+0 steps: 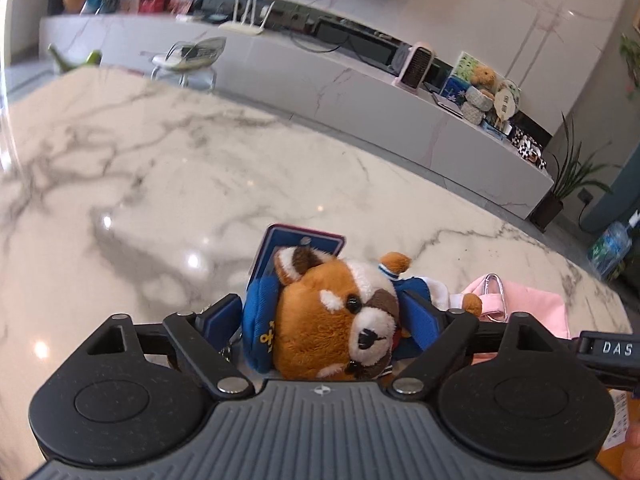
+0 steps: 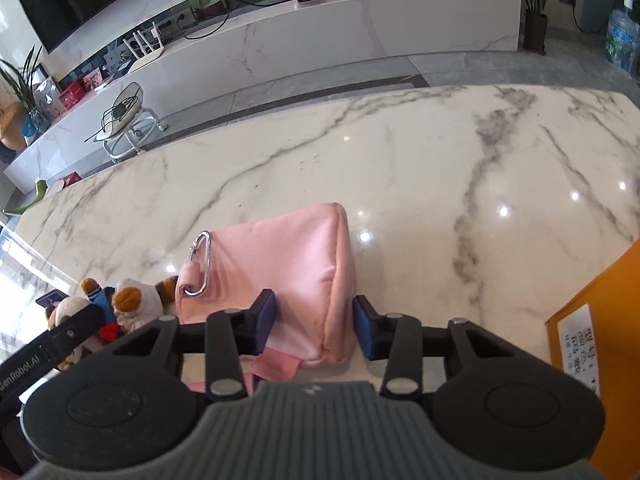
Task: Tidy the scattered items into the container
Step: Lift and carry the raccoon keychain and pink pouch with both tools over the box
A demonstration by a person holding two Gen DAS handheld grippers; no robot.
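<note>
A plush red panda in a blue sailor outfit [image 1: 340, 316] with a blue tag card [image 1: 296, 248] sits between the fingers of my left gripper [image 1: 332, 316], which is shut on it just above the marble table [image 1: 160, 184]. It also shows at the left of the right wrist view [image 2: 120, 304]. A pink fabric pouch [image 2: 288, 276] with a silver carabiner [image 2: 198, 264] stands on the table. My right gripper [image 2: 316, 326] has its blue pads [image 2: 366, 332] on either side of the pouch's near corner, a small gap showing on the right.
An orange envelope or box [image 2: 600, 340] lies at the right edge of the table. The pouch shows to the right of the plush in the left wrist view [image 1: 528, 308]. Beyond the table's far edge are a white TV bench [image 2: 360, 28] and a small stool [image 2: 128, 120].
</note>
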